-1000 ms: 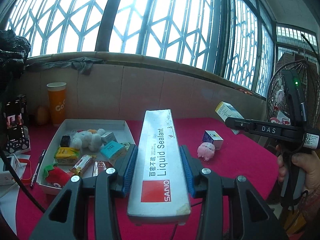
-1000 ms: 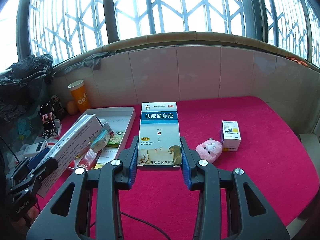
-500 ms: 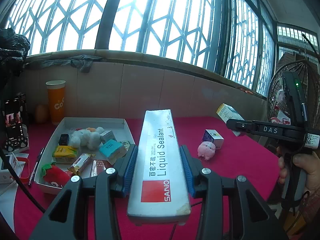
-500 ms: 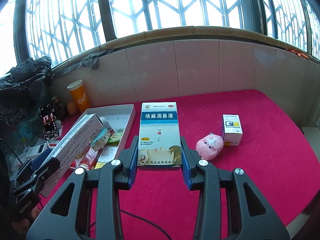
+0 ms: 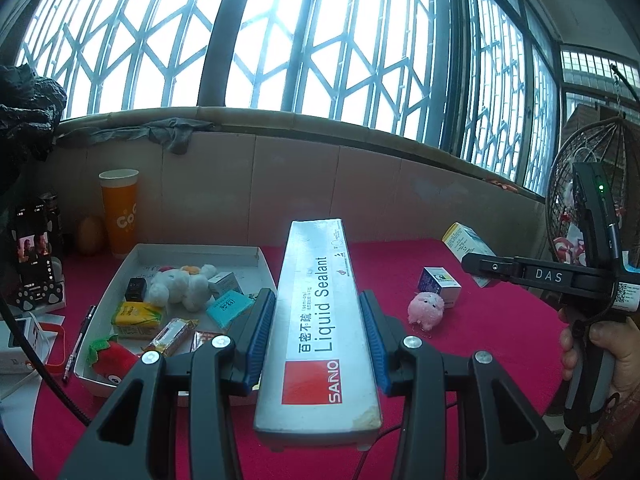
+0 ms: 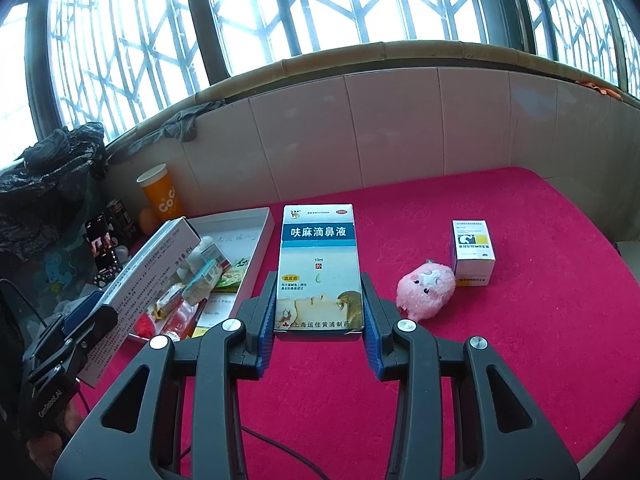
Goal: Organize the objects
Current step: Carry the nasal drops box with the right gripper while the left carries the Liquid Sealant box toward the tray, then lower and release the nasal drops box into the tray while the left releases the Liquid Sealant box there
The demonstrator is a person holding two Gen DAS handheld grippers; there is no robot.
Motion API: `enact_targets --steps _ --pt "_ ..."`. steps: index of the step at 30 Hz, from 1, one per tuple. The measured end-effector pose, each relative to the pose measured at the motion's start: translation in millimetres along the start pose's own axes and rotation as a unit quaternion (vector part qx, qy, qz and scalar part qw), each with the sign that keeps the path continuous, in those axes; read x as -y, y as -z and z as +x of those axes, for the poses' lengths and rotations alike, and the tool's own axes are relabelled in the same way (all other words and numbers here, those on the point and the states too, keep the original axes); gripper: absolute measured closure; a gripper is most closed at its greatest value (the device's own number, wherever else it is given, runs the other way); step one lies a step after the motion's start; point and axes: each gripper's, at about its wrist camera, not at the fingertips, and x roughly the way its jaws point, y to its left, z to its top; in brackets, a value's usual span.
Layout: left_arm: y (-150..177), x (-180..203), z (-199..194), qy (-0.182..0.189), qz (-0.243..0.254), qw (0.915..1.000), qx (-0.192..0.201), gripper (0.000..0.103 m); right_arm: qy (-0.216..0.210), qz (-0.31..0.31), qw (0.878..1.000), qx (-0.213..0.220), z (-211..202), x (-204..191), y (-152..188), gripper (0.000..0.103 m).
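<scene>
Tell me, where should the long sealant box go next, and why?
Probably over into the white tray. The left gripper is shut on the sealant box, held above the red table, and the tray beside it already holds the other sorted things.

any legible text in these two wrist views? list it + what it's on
"SANO", "Liquid Sealant", "百密不疏": long grey box clamped in the left gripper.
"呋麻滴鼻液", "10ml", "上海运佳黄浦制药": nasal drops box clamped in the right gripper.
"DAS": right gripper's body, in the left wrist view.
"GenRobot.AI": left gripper's body, in the right wrist view.
"CoC", cut off: orange cup.
Small white box, tray items: too small.
</scene>
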Motion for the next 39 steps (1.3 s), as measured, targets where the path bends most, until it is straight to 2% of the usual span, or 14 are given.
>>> enact_targets --steps 13,20,28,39 --pt "-16 -16 23 -0.012 -0.005 0.9999 -0.006 0.06 -0.049 -0.014 0.999 0.001 27 -10 -10 0.067" --pt "-36 -51 38 -0.05 -0.023 0.9985 -0.006 0.06 -0.078 -0.043 0.996 0.012 44 -32 -31 0.067" --pt "-56 -89 35 -0.094 -0.039 0.9948 0.009 0.06 -0.106 -0.054 0.993 0.016 61 -56 -44 0.067" --pt "-58 -123 49 -0.135 -0.03 0.9903 -0.006 0.06 -0.136 -0.06 0.989 -0.021 101 -89 -46 0.067"
